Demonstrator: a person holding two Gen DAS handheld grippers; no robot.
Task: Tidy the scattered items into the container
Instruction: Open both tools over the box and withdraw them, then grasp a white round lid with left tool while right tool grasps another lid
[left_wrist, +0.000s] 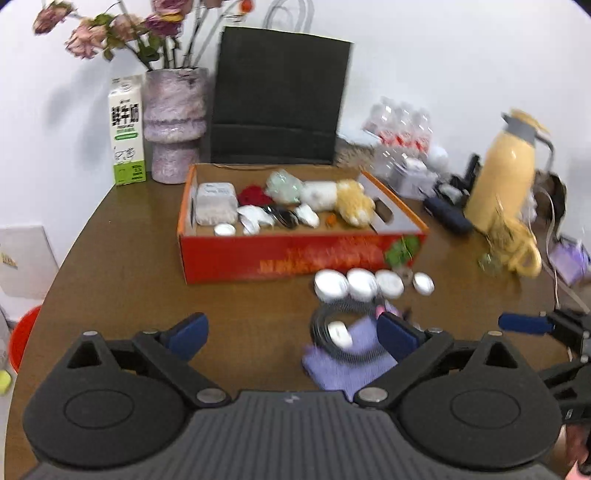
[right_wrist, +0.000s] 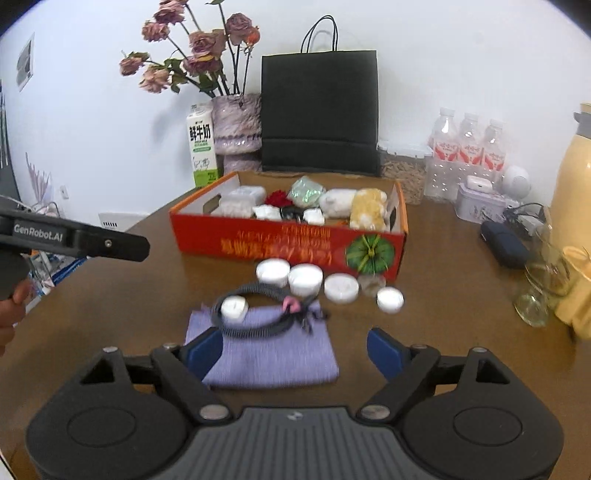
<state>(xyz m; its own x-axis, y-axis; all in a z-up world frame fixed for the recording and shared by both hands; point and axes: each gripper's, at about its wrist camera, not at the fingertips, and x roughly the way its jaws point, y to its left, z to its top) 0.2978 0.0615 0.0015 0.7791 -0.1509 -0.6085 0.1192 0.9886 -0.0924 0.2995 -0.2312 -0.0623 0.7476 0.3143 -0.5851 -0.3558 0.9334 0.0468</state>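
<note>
An open red cardboard box (left_wrist: 280, 254) (right_wrist: 295, 245) stands mid-table, holding plush toys, packets and small white items. In front of it lie several white tealight candles (left_wrist: 360, 283) (right_wrist: 304, 278). Nearer me a purple cloth (left_wrist: 351, 363) (right_wrist: 269, 347) carries a coiled dark cord (left_wrist: 325, 325) (right_wrist: 258, 306) and one more white candle (left_wrist: 340, 334) (right_wrist: 233, 309). My left gripper (left_wrist: 291, 336) is open and empty, just left of the cloth. My right gripper (right_wrist: 295, 350) is open and empty, with the cloth's near edge between its fingers.
Behind the box stand a black paper bag (right_wrist: 319, 110), a flower vase (right_wrist: 236, 125) and a milk carton (right_wrist: 201, 146). At the right are water bottles (right_wrist: 467, 147), a yellow jug (left_wrist: 504, 173), a glass (right_wrist: 539, 284) and a dark case (right_wrist: 504, 243).
</note>
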